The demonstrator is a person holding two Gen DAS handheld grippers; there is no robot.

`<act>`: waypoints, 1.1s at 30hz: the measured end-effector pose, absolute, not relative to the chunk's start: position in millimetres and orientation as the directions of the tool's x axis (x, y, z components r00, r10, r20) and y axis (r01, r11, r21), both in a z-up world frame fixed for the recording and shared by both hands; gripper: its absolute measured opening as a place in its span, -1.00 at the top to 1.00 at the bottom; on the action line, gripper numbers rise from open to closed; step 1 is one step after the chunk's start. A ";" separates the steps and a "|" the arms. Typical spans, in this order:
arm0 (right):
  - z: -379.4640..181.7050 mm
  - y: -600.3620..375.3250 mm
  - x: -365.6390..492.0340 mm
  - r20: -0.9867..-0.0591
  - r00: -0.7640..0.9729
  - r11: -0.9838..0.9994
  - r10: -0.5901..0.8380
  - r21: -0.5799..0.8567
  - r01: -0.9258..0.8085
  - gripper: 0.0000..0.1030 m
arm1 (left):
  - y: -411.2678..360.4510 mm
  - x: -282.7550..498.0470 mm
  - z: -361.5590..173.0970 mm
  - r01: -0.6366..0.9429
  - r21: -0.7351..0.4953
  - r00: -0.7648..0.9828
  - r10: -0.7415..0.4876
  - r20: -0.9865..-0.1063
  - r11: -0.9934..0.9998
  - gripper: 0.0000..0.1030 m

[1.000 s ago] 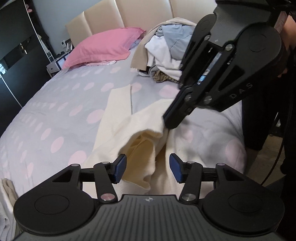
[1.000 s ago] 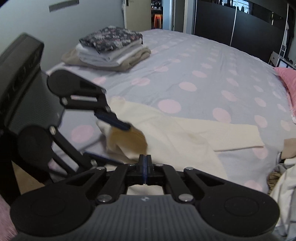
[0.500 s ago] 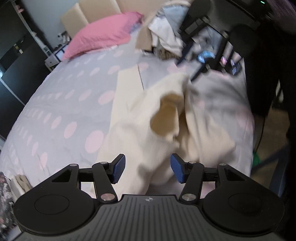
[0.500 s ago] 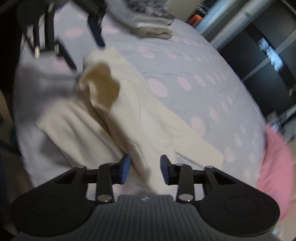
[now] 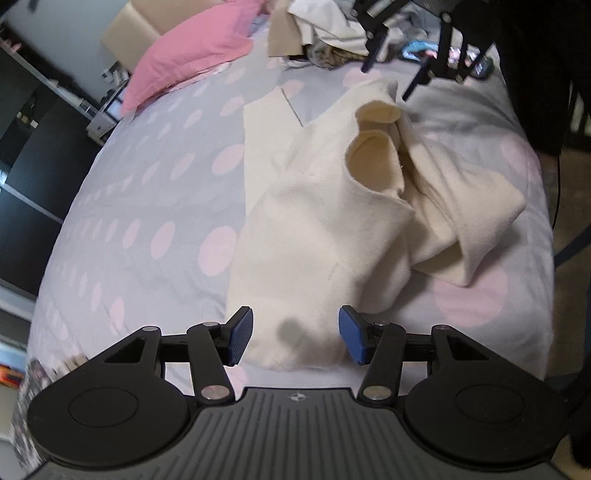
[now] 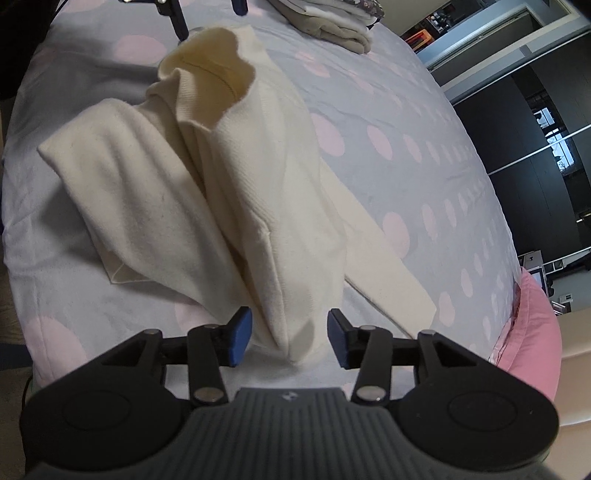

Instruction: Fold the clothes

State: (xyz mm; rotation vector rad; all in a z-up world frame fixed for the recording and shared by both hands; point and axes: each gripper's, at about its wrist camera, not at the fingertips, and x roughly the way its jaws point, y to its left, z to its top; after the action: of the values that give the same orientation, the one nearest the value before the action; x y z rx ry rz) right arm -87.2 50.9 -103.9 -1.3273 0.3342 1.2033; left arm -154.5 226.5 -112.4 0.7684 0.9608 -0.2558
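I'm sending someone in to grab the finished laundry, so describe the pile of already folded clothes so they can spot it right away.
Start at the bed with the grey cover dotted in pink. At the end away from the pink pillow, past the cream garment spread in the middle, sits the folded stack. Unlike the loose cream garment, it is a tidy pile of flat layers, beige at the bottom, white above, a dark patterned piece on top.

Soft, even daylight was seen; a faint round shadow was cast on the cream garment (image 5: 317, 236). Edges were bowed by fisheye distortion, and far corners were blurred.
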 end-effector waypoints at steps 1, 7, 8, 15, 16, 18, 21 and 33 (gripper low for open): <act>-104.4 51.0 -87.1 -0.778 0.414 -0.205 0.473 -0.554 -0.807 0.05 | 225.9 -151.9 -116.5 0.539 0.475 0.554 0.132 -0.822 0.696 0.07; -107.7 51.5 -86.8 -0.775 0.415 -0.190 0.477 -0.552 -0.812 0.05 | 222.5 -150.3 -141.3 0.621 0.463 0.505 0.129 -0.853 0.633 0.16; -108.2 51.6 -86.7 -0.774 0.415 -0.188 0.478 -0.552 -0.813 0.09 | 223.0 -149.9 -144.7 0.620 0.472 0.510 0.136 -0.849 0.627 0.21; -112.1 52.2 -86.3 -0.770 0.417 -0.171 0.482 -0.550 -0.818 0.28 | 232.8 -133.5 -143.6 0.536 0.490 0.540 0.167 -0.825 0.688 0.42; -111.8 52.5 -85.2 -0.769 0.420 -0.163 0.483 -0.550 -0.819 0.31 | 233.9 -131.9 -142.9 0.524 0.494 0.546 0.172 -0.820 0.694 0.42; -110.5 52.6 -82.8 -0.765 0.426 -0.145 0.483 -0.549 -0.823 0.44 | 231.9 -132.8 -139.2 0.515 0.494 0.549 0.174 -0.818 0.701 0.42; -109.1 49.5 -83.0 -0.767 0.426 -0.133 0.480 -0.544 -0.829 0.45 | 229.7 -141.8 -131.7 0.544 0.481 0.536 0.157 -0.830 0.687 0.42; -112.0 51.8 -84.7 -0.760 0.440 -0.164 0.478 -0.570 -0.805 0.30 | 232.4 -146.6 -126.8 0.568 0.495 0.512 0.188 -0.838 0.658 0.42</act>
State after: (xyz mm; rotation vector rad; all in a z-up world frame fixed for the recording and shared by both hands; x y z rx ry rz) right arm -84.7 51.8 -112.0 -1.3011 0.3297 1.1654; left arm -146.7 232.4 -126.8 0.8557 1.0356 -0.2655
